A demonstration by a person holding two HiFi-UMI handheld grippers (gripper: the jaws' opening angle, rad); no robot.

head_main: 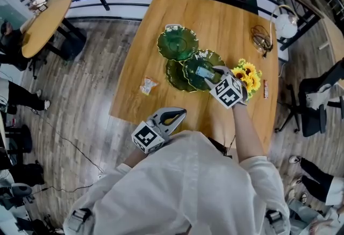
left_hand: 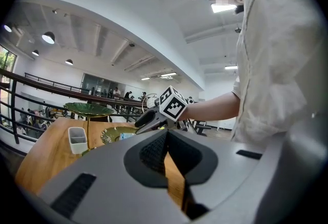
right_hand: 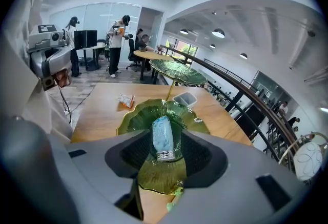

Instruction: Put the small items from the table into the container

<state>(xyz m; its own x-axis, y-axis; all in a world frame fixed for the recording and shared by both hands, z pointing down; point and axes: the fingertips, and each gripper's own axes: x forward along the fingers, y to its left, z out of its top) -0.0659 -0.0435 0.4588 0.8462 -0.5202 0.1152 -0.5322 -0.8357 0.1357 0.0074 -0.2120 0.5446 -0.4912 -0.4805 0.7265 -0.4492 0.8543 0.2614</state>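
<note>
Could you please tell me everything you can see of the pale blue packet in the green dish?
The pale blue packet is a small, oblong, glossy sachet with a greyish sealed end nearest the camera. It lies flat in the green leaf-shaped dish, lengthwise between the right gripper's open jaws; neither pad clearly touches it.

Person in white short-sleeved shirt (head_main: 183, 185); left gripper (head_main: 177, 115) and right gripper (head_main: 216, 72) — grey shells, black ribbed fingers (right_hand: 128, 154) — each bearing a cube (head_main: 228, 92) of black-and-white square markers.

No legible text anywhere; print on the pale-blue packet (right_hand: 163, 138) perhaps, too blurred.
</note>
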